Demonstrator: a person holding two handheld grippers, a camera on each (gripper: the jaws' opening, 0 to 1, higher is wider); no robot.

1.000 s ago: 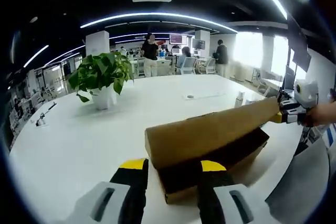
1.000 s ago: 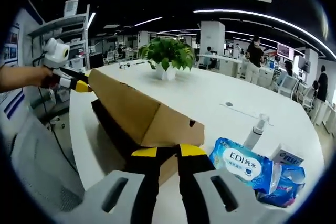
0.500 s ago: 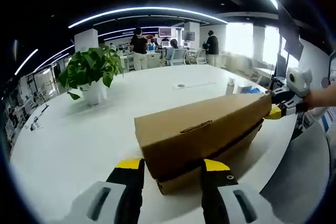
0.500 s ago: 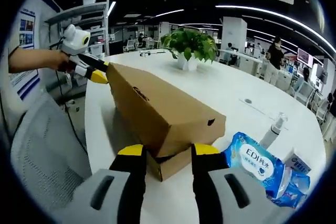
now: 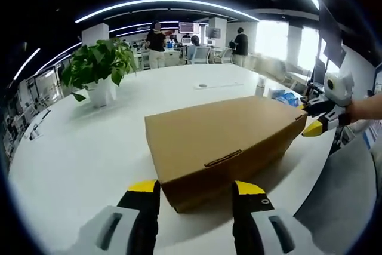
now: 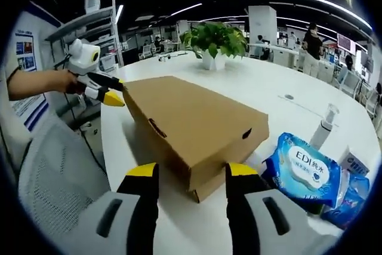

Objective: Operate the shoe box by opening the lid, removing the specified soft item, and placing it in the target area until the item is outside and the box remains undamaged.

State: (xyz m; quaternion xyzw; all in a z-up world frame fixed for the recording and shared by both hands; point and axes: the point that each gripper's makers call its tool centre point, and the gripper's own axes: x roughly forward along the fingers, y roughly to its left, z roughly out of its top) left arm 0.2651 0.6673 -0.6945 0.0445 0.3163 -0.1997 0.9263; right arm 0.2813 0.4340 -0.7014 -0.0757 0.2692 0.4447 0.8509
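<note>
A brown cardboard shoe box (image 5: 221, 135) lies on the white table (image 5: 77, 159) with its lid down flat. My left gripper (image 5: 196, 188) is open at the box's near end, its yellow-tipped fingers (image 5: 143, 187) apart on either side of the box corner. In the right gripper view the same box (image 6: 191, 117) runs away from me, and my right gripper (image 6: 191, 170) is open at its other end. Each gripper appears at the far end of the box in the other's view: the right gripper (image 5: 316, 119), the left gripper (image 6: 106, 91), both with jaws spread. The soft item is hidden inside.
A potted plant (image 5: 95, 73) stands on the table's far left. A blue pack of wet wipes (image 6: 304, 168), a spray bottle (image 6: 325, 126) and a small carton (image 6: 353, 162) lie right of the box. A grey mesh chair (image 6: 54, 177) is at the table edge. People stand far back.
The raised lid has come down onto the box, which is now closed. My right gripper's jaws have spread from nearly together to wide apart. Both cameras have tilted down.
</note>
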